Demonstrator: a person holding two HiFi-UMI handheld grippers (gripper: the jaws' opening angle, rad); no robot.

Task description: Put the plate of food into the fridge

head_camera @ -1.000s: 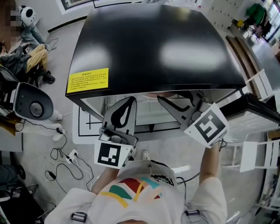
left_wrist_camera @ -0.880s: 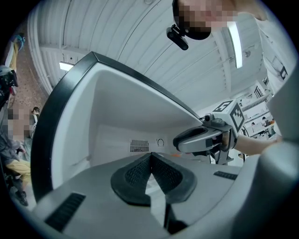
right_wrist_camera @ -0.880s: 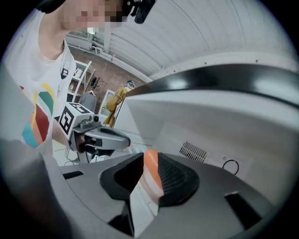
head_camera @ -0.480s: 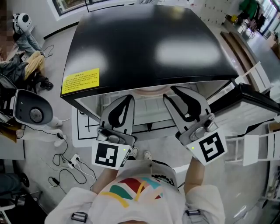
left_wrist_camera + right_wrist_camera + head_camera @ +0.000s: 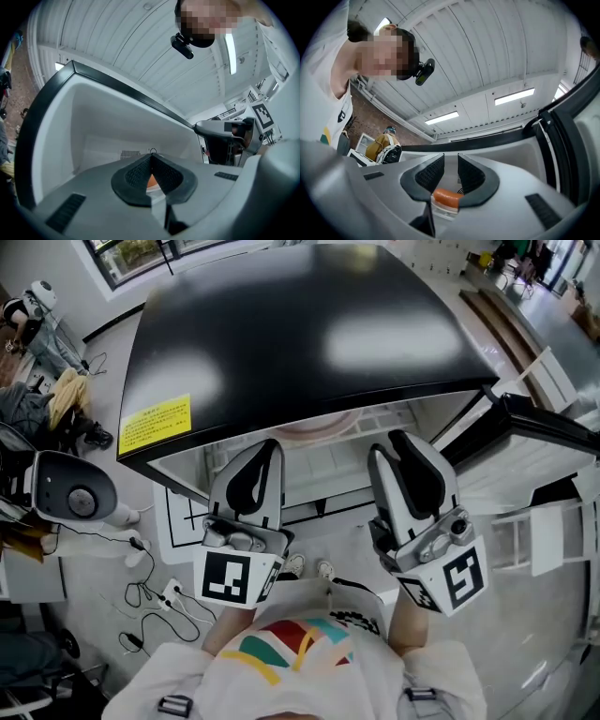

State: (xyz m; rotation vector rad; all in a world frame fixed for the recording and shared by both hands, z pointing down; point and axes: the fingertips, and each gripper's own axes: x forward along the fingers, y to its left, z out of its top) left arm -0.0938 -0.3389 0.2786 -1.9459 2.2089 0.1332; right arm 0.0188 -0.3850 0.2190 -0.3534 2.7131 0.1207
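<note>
Left gripper (image 5: 152, 158): clenched, with the pad tips pressed together and nothing between them. It points into the open fridge (image 5: 309, 334).
Right gripper (image 5: 451, 159): released, jaws a narrow gap apart, and the gap is empty. An orange piece (image 5: 447, 197) at the root of the jaws looks like part of the gripper itself.
Plate (image 5: 314, 430): ahead of both grippers and between them, inside the fridge. It appears to rest on the white wire shelf (image 5: 342, 460). Only a pale curved rim shows under the black top edge, and the food is hidden. Neither gripper touches it.
Why held so: the plate seems already set down. Both grippers sit side by side at the mouth of the cavity, well placed to back away.
Edges above: the fridge's black top overhangs just above and beyond the jaw tips.
Edges ahead: the shelf's front bars lie just past the tips, so there is little room forward.
Door (image 5: 539, 423): swung open, near the right gripper on its outer side. That side looks tighter than the left gripper's outer side.
Open room: there is a clear gap between the two grippers, and free space back toward the person.
Likely next: pull both grippers back, then shut the door, probably with the right gripper.
</note>
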